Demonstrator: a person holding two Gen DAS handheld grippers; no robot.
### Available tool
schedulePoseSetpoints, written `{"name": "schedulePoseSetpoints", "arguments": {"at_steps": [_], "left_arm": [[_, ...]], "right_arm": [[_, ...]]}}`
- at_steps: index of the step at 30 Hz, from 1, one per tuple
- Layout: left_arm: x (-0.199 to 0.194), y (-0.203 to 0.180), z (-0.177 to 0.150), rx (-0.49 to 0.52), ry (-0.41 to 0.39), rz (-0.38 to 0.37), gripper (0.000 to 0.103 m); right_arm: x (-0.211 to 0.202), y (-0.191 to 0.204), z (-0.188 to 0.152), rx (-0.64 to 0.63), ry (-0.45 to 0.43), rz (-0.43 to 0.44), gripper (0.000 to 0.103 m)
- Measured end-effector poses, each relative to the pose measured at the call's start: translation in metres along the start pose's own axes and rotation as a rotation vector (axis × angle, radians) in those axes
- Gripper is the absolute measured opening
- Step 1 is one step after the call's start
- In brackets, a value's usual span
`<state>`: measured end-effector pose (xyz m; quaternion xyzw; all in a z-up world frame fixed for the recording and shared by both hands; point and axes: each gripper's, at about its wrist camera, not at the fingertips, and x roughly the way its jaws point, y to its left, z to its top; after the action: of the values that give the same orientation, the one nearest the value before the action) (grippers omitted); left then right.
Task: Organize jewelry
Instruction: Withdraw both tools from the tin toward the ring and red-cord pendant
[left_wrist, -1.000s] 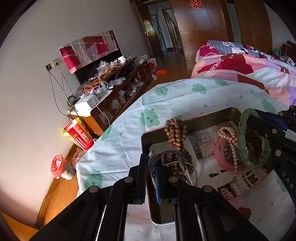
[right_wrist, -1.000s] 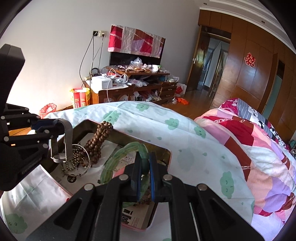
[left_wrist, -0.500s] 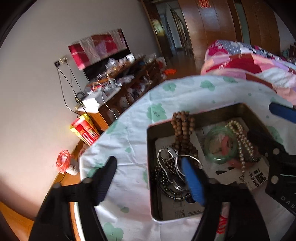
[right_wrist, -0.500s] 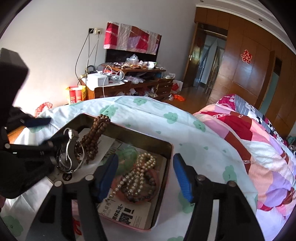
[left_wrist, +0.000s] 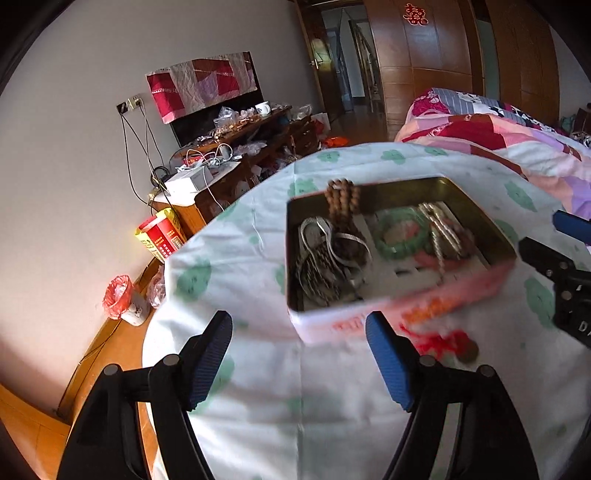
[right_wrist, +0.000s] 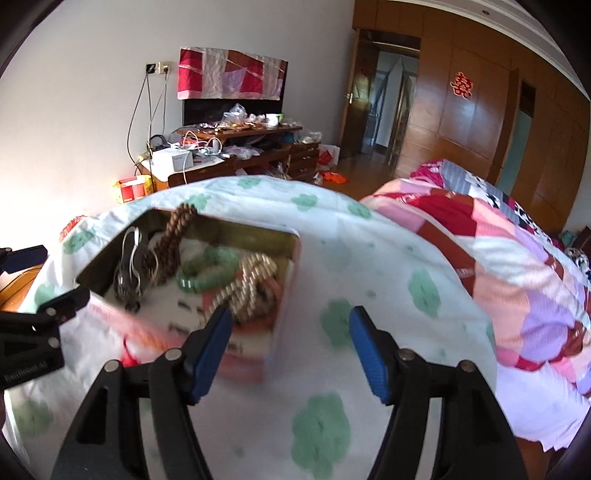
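My left hand-held gripper (left_wrist: 299, 360) gaping empty, right hand-held gripper (right_wrist: 290, 349) opening empty, rectangular pink-sided metal tin (left_wrist: 406, 312) of bracelets lying just beyond both

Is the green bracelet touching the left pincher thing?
Apart. The left wrist view shows the green bracelet lying in the tin, with the left gripper open and empty nearer the camera.

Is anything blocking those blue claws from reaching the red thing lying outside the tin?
Nothing visible does. The red trinket lies on the bare bedspread beside the tin, just right of the left gripper. The right gripper is opening, empty.
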<state>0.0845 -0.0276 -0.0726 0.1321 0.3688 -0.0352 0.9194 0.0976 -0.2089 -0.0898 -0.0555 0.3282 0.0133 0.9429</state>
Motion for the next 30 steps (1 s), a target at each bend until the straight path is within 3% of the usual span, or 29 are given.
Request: {"name": "schedulePoseSetpoints", "arguments": {"at_steps": [6,14,25,30], "left_arm": [[-0.014,-0.014,-0.017,0.005,0.009,-0.031,0.075],[-0.012,-0.044,-0.022,0.053,0.041,-0.086,0.075],[0.02,-0.063,-0.018,0.078,0.132,-0.092,0.075],[0.026,-0.049,-0.022,0.042,0.138,-0.058,0.081]], "right_arm": [[-0.022,-0.027,-0.027,0.047,0.021,-0.035,0.071],[-0.033,-0.054,-0.04,0.103,0.014,-0.076,0.078],[-0.03,-0.049,-0.048,0.094,0.013,-0.058,0.078],[-0.03,-0.048,-0.049,0.091,0.014,-0.058,0.08]]}}
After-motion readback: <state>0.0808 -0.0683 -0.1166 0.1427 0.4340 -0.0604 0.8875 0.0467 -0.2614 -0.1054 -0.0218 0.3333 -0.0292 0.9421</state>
